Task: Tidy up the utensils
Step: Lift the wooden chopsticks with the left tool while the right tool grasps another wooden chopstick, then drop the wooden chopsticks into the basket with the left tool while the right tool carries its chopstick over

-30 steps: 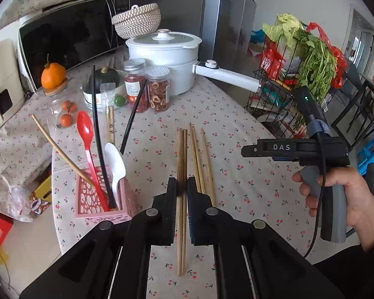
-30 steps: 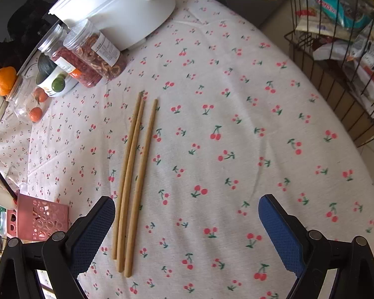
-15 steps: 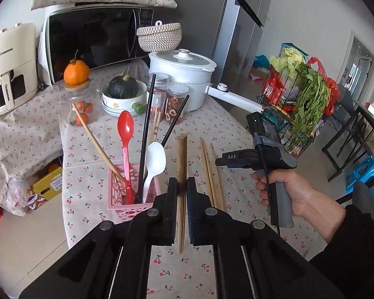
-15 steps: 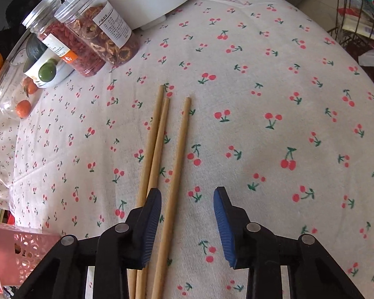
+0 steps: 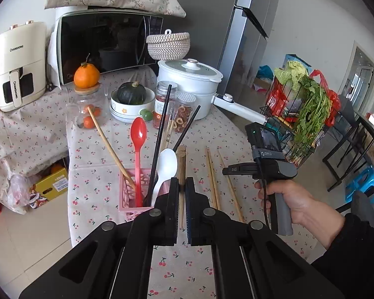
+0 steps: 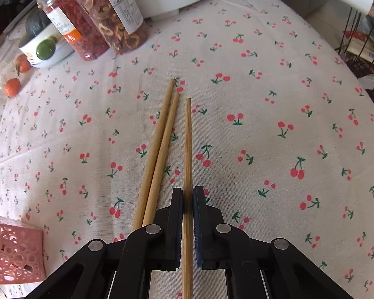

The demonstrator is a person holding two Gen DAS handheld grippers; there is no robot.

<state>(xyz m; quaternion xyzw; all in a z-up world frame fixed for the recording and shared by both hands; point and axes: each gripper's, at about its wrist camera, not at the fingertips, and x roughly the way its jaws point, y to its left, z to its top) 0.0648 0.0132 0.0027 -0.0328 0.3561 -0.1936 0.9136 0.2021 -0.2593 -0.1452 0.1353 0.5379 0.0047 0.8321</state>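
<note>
The dark chopstick pair [image 5: 181, 164] is clamped in the left claw [image 5: 182, 189] at frame centre, beside the pink basket [image 5: 127, 199]; one bamboo chopstick [image 6: 187, 149] on the worktop [image 6: 286, 99] is gripped by the right claw [image 6: 187, 199].

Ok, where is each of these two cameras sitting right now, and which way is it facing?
Left wrist: on the left gripper, raised, looking level across the table toward the microwave; its fingers grip dark chopsticks by the pink basket; the right hand shows.
Right wrist: on the right gripper, low, looking down at the tablecloth; its fingers close around one light chopstick.
Shared: the light chopsticks, pink basket, jars.
</note>
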